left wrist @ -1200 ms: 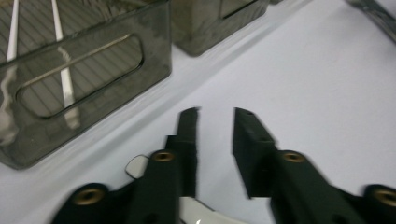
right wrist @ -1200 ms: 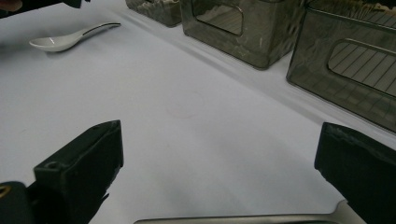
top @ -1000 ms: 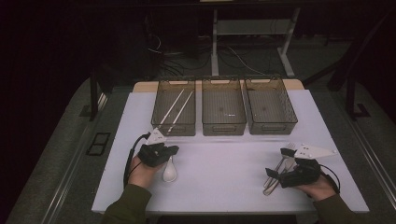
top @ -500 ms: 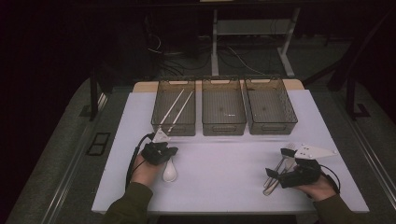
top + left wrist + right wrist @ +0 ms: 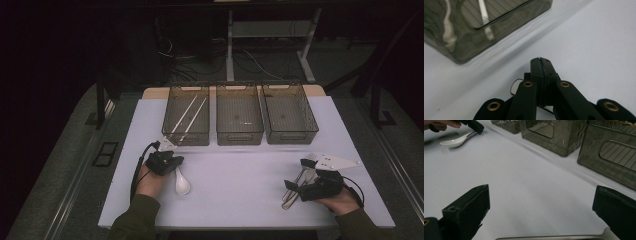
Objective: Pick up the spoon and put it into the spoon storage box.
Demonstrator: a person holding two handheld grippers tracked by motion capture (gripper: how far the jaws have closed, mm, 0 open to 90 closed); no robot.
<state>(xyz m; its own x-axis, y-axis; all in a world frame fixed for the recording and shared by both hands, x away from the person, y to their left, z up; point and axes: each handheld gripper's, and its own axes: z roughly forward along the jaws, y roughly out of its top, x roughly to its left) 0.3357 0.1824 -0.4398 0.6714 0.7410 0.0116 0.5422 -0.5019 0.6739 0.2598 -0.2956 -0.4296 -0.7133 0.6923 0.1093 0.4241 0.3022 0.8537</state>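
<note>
The left tool point(image 5: 541, 61) has its jaws pressed flat together; in the right gripper view their tips sit at the handle end of a white ceramic spoon point(image 5: 181, 184), and a thin pale rim shows just behind them in the left gripper view, so it looks clamped on that handle, though the contact itself is hard to make out. The spoon's bowl rests on the white worktop point(image 5: 240, 200), just in front of the left bin point(image 5: 186, 116). The right tool point(image 5: 295, 186) stands wide open, its jaws spread on either side of a small pile of metal cutlery point(image 5: 296, 181) lying on the worktop near the right edge; nothing is pinched between them yet.

Three smoky transparent bins stand in a row at the far side. The left bin holds two chopsticks point(image 5: 187, 116); the middle bin point(image 5: 239, 115) and the right bin point(image 5: 289, 114) look empty. Judging by this, the sorting is at an early stage: chopsticks are put away, while the spoon and the metal pieces remain to be binned.

The left hand point(image 5: 150, 177) lies low on the worktop, tool pointing forward toward the bins. The right hand point(image 5: 340, 200) also rests low, its tool angled leftward across the cutlery.
</note>
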